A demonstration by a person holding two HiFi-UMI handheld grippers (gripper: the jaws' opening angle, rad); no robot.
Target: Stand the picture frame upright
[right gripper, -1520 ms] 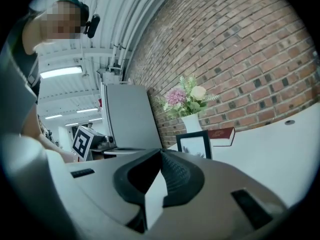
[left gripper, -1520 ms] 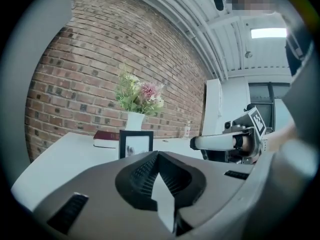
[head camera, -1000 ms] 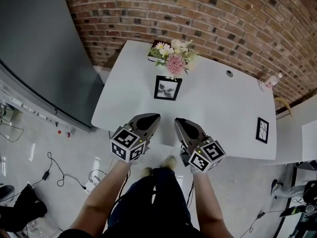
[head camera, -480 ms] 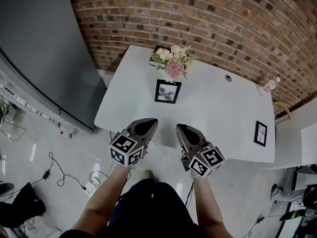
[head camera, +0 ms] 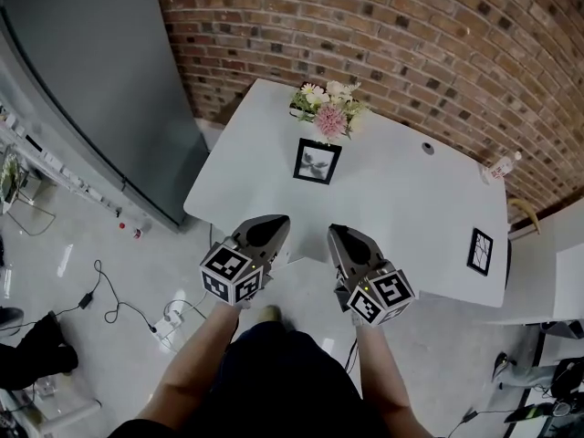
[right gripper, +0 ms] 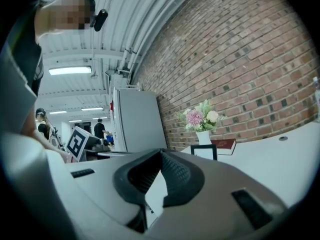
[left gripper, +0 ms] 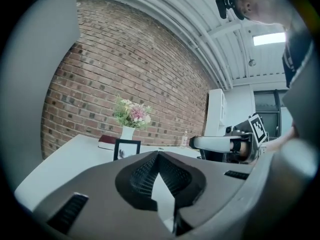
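The black picture frame (head camera: 317,161) stands upright on the white table (head camera: 401,199), just in front of the vase of flowers (head camera: 328,112). It also shows upright in the left gripper view (left gripper: 126,148) and the right gripper view (right gripper: 204,151). My left gripper (head camera: 276,222) and right gripper (head camera: 336,231) hang side by side over the table's near edge, well short of the frame. Both are shut and hold nothing, with the jaws meeting in their own views (left gripper: 159,155) (right gripper: 161,152).
A red book (left gripper: 107,142) lies beside the vase. A second small black frame (head camera: 480,251) lies flat at the table's right end, and a bottle (head camera: 500,165) stands at the far right corner. A brick wall runs behind, a grey cabinet (head camera: 100,89) stands left, and cables lie on the floor.
Both grippers have risen a little and stayed shut and empty. The head view has shifted, so the table sits slightly to the right. The picture frame stands as before.
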